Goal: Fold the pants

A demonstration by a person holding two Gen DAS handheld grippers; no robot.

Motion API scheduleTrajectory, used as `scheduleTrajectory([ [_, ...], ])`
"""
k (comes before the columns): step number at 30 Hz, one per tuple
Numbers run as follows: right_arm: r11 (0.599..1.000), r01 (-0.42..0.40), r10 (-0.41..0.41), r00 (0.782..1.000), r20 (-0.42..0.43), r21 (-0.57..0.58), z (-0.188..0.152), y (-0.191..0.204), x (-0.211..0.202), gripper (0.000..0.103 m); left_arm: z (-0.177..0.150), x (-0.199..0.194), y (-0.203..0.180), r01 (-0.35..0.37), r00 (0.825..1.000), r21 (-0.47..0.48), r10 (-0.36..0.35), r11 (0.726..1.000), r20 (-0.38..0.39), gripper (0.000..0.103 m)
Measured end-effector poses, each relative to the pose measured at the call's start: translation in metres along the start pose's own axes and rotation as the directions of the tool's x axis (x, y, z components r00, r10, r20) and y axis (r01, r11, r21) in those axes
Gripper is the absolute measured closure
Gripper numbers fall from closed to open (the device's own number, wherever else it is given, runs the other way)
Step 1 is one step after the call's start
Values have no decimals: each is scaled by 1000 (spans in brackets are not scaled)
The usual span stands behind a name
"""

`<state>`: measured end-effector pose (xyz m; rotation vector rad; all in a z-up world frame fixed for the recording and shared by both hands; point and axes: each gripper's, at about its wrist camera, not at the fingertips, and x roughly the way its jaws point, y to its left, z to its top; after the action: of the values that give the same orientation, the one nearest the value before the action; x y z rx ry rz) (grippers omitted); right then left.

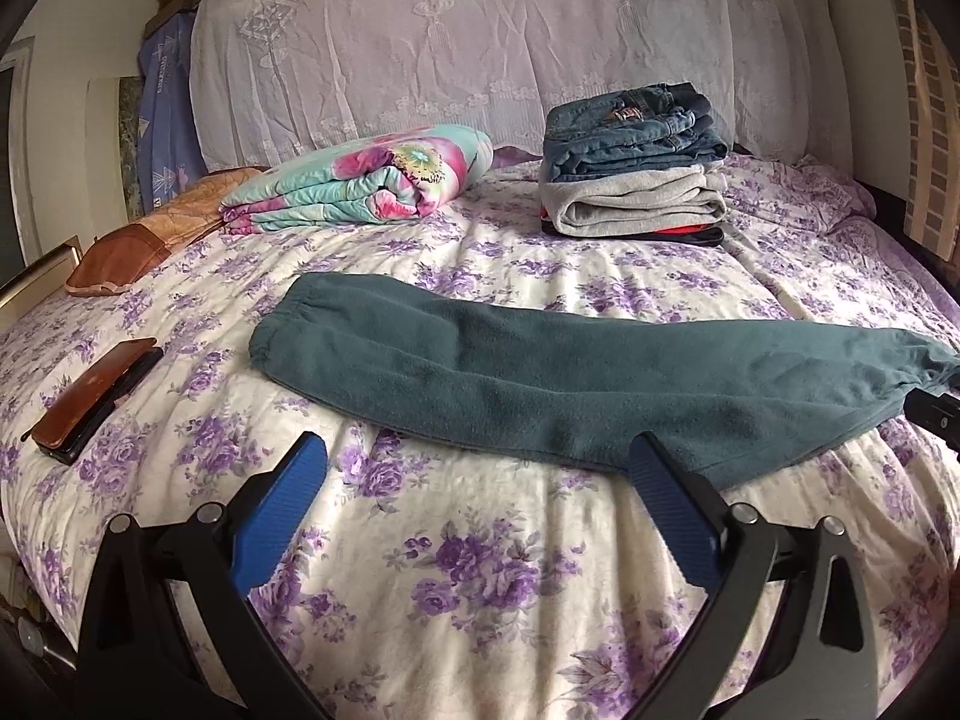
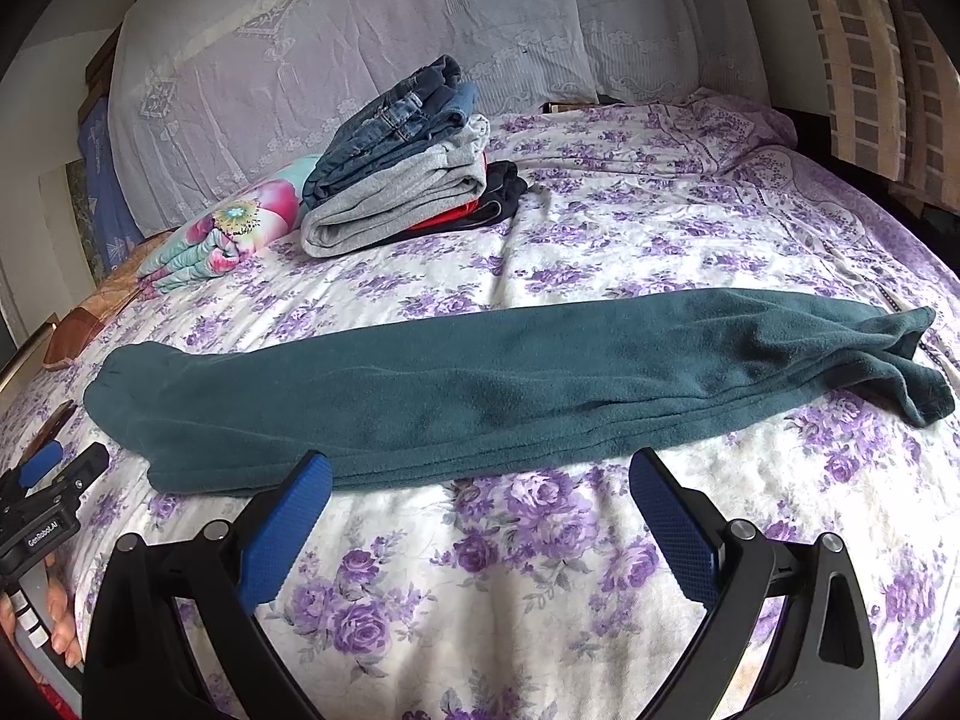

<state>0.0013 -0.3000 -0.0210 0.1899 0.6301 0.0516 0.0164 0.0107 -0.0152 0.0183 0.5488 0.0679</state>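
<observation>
Dark teal fleece pants (image 1: 540,378) lie flat on the floral bedspread, folded lengthwise into one long strip running left to right; they also show in the right wrist view (image 2: 480,384). The cuffed end is at the left and the waist end at the right. My left gripper (image 1: 477,462) is open and empty, just short of the strip's near edge. My right gripper (image 2: 480,480) is open and empty, just short of the near edge toward the middle. The left gripper also shows at the left edge of the right wrist view (image 2: 54,480).
A stack of folded clothes (image 1: 636,180), jeans on top, sits at the back of the bed (image 1: 480,588). A rolled floral quilt (image 1: 360,180) lies to its left. A phone in a brown case (image 1: 96,396) and a brown pouch (image 1: 120,258) lie at the left.
</observation>
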Motion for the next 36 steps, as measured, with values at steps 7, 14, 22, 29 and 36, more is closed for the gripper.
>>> scheduleTrajectory([
  [7, 1000, 2, -2, 1000, 13, 2, 0, -1, -3, 4, 3, -12, -2, -2, 1000, 7, 2, 1000, 7, 5],
  [14, 1000, -3, 3, 1000, -4, -1, 1, 0, -1, 4, 4, -17, -3, 3, 1000, 7, -3, 1000, 5, 5],
  [22, 1000, -4, 4, 1000, -5, 0, 0, 0, 0, 4, 5, -17, -4, -2, 1000, 8, 2, 1000, -4, 5],
  [29, 1000, -3, 3, 1000, -5, 0, 0, 0, 0, 4, 6, -16, -4, -2, 1000, 10, 2, 1000, -10, 5],
  [36, 1000, -2, 2, 1000, -4, 1, 0, 0, 0, 4, 6, -16, -4, -3, 1000, 9, 3, 1000, -10, 5],
])
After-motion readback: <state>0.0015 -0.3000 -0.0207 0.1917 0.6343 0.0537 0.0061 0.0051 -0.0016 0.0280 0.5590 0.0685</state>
